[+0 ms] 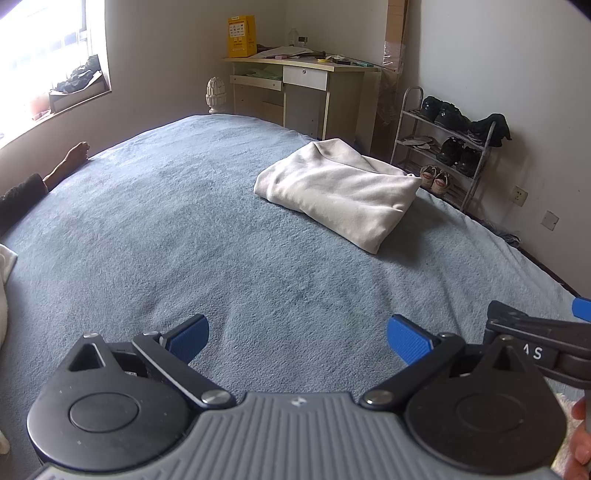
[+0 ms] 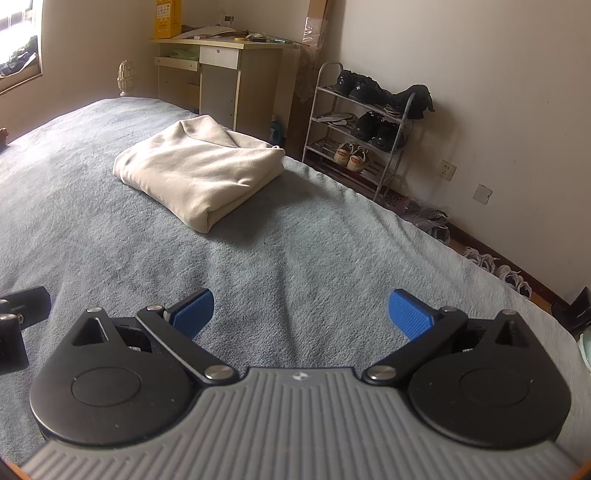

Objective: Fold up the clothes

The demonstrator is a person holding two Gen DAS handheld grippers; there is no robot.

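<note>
folded cream garment (image 2: 199, 166), shoe rack (image 2: 365, 122) holding shoes

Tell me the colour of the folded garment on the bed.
Cream, off-white; the folded garment shows best in the right wrist view.

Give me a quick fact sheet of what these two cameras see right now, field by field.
Setting: bedroom, with a bed under a blue-grey blanket
Garment: cream garment, folded into a bundle, lying on the blanket
Left gripper: open, holding nothing, above bare blanket
Right gripper: open, holding nothing, short of the garment
Background: desk with a yellow box; shoe rack by the wall
Other: someone's foot rests at the bed's far left edge
</note>
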